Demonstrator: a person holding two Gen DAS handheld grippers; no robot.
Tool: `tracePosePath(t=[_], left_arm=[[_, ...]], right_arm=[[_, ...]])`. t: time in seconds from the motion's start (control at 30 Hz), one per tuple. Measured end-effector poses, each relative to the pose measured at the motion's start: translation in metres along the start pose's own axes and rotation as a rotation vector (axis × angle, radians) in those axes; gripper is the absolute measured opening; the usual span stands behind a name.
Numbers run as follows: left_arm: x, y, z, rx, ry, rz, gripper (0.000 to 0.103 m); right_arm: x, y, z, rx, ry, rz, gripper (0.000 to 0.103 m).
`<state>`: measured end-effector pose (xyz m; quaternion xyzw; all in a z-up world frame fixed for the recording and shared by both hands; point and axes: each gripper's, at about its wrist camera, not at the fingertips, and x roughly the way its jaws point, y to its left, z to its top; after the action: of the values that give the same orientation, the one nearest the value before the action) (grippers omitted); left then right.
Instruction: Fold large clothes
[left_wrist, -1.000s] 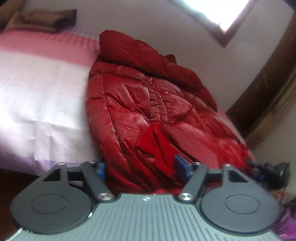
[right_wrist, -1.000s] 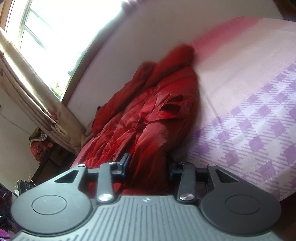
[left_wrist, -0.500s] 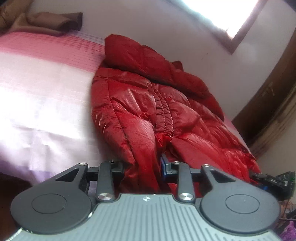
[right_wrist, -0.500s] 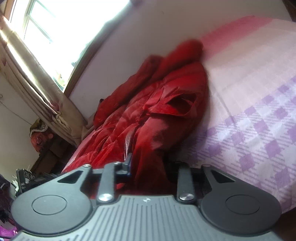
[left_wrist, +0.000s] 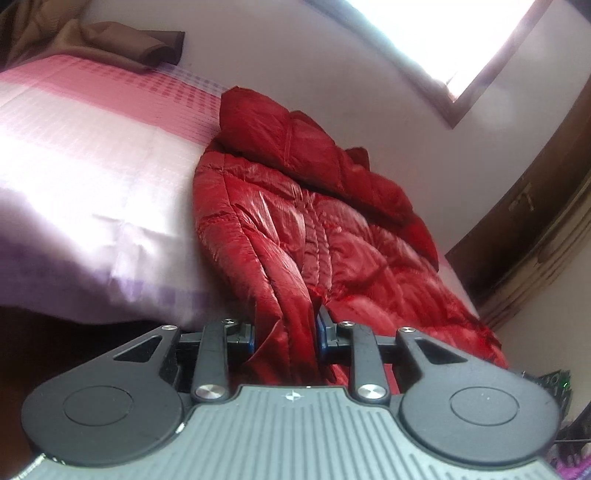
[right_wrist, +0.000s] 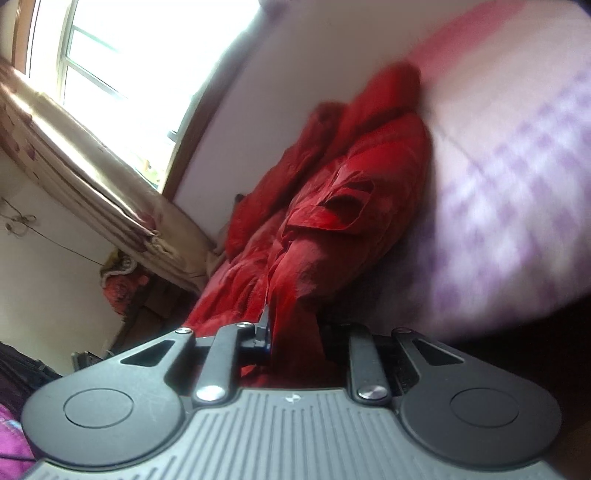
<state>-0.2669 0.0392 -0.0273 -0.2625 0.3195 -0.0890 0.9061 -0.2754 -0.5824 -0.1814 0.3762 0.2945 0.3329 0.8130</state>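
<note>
we have both grippers clamped on the red puffer jacket (left_wrist: 317, 236) hem at the bed (left_wrist: 92, 177) edge: left gripper (left_wrist: 286, 332) and right gripper (right_wrist: 295, 332) fingers pinching fabric. jacket lies spread lengthwise, hood far end. looks like no fold made yet; all folding left.

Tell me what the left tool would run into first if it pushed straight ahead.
The left tool is already shut on the hem of the shiny red quilted puffer jacket, so it would just push into more of that jacket lying on the pink and purple checked bedsheet.
</note>
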Motion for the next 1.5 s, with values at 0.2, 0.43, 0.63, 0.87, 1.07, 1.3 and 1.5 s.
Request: tracePosePath(t=[0.2,0.43,0.63,0.87,1.07,1.3,1.5], left_arm=[[-0.049,-0.015,0.009,-0.009,-0.108,-0.023,0.027],[-0.072,-0.047,0.055,0.006,-0.313,-0.038,0.026],[-0.058,-0.072,0.107,0.08,-0.383,-0.025,0.026],[-0.061,-0.044,0.082,0.131,-0.2,0.05,0.103],[-0.046,0.036,0.043,-0.097,-0.016,0.066,0.103],[0.009,0.08,-0.002,-0.253,0.185,-0.079,0.102],[0.014,0.035,-0.001,-0.092,0.137,-0.064,0.023]], right_arm=[[-0.028,0.017,-0.008,0.077,-0.038,0.122,0.018],[-0.035,0.056,0.04,-0.016,-0.113,0.218,0.018],[-0.017,0.072,0.093,-0.071,-0.156,0.26,0.018],[-0.008,0.08,0.098,-0.102,-0.13,0.268,0.018],[-0.014,0.068,0.079,-0.045,-0.15,0.262,0.018],[-0.016,0.073,0.072,-0.054,-0.148,0.233,0.018],[-0.018,0.07,0.065,-0.039,-0.148,0.22,0.018]])
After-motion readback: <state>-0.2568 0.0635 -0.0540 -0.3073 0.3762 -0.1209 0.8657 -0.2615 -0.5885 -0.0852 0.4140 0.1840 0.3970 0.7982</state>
